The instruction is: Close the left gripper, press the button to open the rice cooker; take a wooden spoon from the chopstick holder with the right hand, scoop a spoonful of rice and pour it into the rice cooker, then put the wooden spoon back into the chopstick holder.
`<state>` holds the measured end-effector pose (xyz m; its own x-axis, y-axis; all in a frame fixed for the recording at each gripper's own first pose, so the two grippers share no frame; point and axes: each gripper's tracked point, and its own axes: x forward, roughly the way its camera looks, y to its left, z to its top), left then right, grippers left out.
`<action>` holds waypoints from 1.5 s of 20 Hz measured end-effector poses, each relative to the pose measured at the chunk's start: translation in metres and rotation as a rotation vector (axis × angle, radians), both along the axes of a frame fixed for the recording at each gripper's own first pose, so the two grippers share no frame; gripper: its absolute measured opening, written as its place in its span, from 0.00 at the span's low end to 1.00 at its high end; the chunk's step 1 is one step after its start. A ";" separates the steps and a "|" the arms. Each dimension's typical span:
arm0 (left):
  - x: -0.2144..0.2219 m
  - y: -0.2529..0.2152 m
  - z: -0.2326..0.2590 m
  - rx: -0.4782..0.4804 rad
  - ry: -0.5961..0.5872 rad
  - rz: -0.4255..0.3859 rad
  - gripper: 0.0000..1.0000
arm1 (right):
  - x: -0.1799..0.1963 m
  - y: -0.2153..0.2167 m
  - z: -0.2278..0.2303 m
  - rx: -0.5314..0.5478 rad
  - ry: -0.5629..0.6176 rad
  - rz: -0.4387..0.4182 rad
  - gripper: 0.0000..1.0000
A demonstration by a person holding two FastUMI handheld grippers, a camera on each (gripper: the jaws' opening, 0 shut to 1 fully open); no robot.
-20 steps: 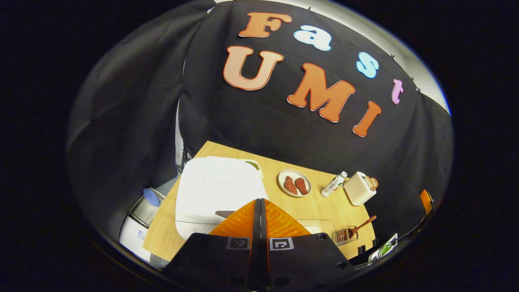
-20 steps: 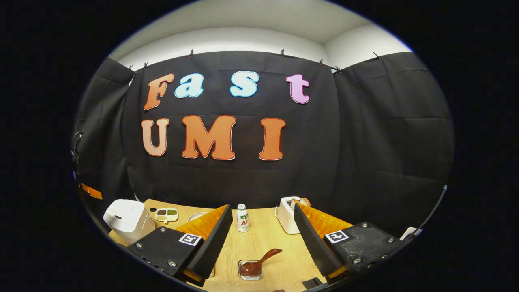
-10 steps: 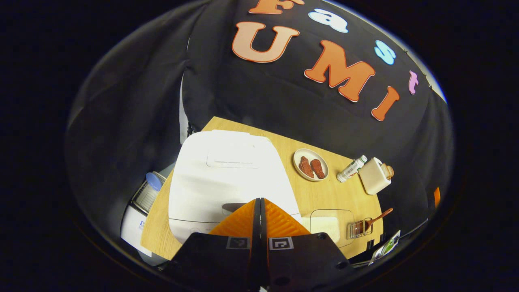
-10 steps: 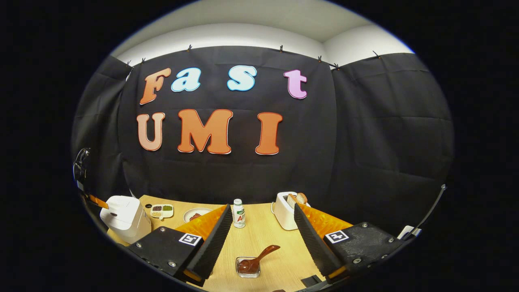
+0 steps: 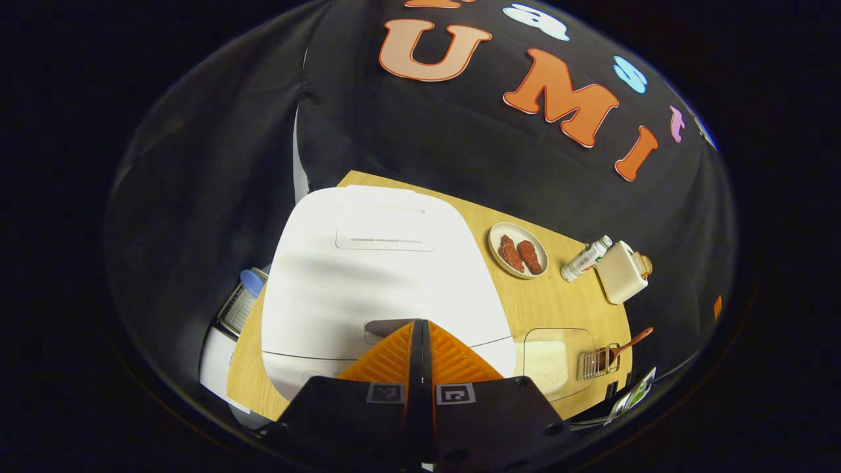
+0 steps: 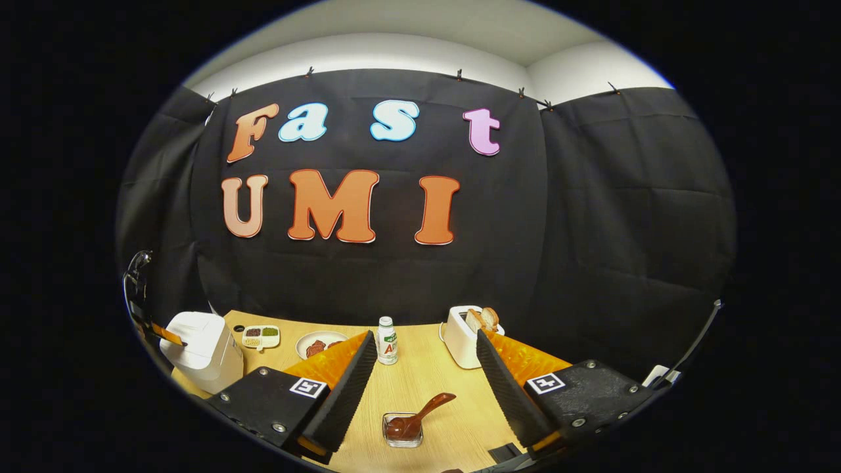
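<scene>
The left gripper, fingers pressed together, has dropped closer onto the rice cooker; its button sits at the tips' 11 o'clock. The lid looks closed, pressing imminent. The right gripper waits open above the wooden spoon.

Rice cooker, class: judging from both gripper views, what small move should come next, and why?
Probably ease the left gripper, whose fingers are shut together, straight down onto the grey button at the front of the rice cooker. Its lid looks closed, and the tips sit right at that button. The right gripper hangs open above the wooden spoon.
</scene>
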<state>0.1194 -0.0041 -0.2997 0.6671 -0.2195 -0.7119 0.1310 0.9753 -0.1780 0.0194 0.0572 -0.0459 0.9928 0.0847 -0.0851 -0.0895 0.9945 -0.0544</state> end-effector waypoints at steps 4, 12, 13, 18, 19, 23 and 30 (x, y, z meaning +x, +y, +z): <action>0.005 0.000 -0.005 -0.018 0.000 0.009 0.03 | 0.002 0.001 -0.004 -0.006 0.013 0.000 0.95; 0.007 -0.003 -0.013 -0.205 0.117 0.043 0.05 | 0.004 0.022 -0.016 0.086 0.053 0.053 0.95; 0.006 -0.002 -0.016 -0.165 0.109 0.007 0.04 | 0.002 0.024 -0.018 0.092 0.058 0.061 0.95; 0.006 -0.003 -0.016 -0.105 0.124 -0.007 0.05 | -0.002 0.021 -0.026 0.136 0.075 0.061 0.95; 0.005 -0.004 -0.012 -0.122 0.124 0.005 0.06 | -0.003 0.020 -0.027 0.152 0.082 0.064 0.95; 0.007 -0.002 -0.007 -0.029 0.096 -0.025 0.04 | -0.006 0.013 -0.025 0.167 0.084 0.047 0.95; 0.029 -0.004 0.127 -0.023 -0.251 0.023 0.05 | -0.016 0.014 -0.012 0.164 0.053 0.062 0.95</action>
